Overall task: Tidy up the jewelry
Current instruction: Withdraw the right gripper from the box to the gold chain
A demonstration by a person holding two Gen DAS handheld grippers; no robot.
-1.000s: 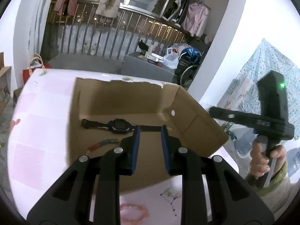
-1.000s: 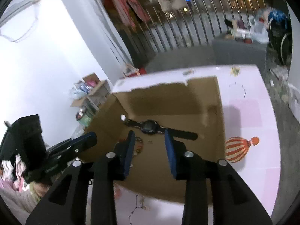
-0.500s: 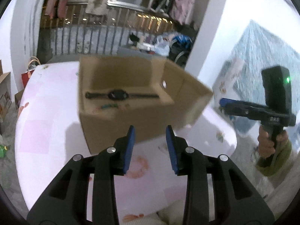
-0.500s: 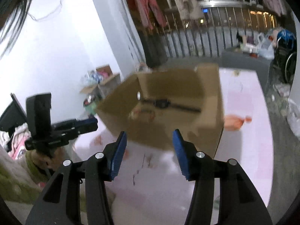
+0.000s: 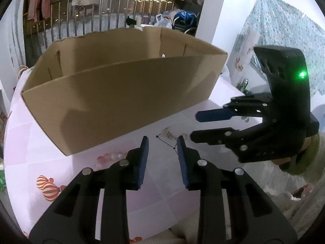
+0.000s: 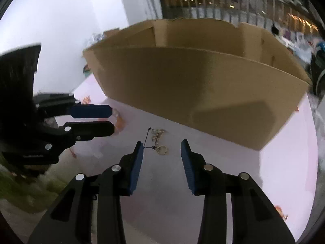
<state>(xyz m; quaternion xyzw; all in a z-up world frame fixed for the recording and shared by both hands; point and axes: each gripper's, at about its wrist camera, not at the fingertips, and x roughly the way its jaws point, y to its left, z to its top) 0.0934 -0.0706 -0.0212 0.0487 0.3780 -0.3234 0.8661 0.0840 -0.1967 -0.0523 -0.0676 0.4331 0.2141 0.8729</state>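
Necklace [image 6: 156,137]: lay on counter [image 6: 203,183] just ahead of right gripper [image 6: 161,148], nearer it.
Fingers: both pairs empty, spread, closing; left gripper [image 5: 161,143].

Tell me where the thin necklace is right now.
The necklace lies on the pink tablecloth just in front of the cardboard box, ahead of the right gripper, nearer its left finger.

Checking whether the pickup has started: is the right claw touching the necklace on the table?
Apart. The right wrist view shows the right claw, its jaws closing, above the necklace with bare table between.
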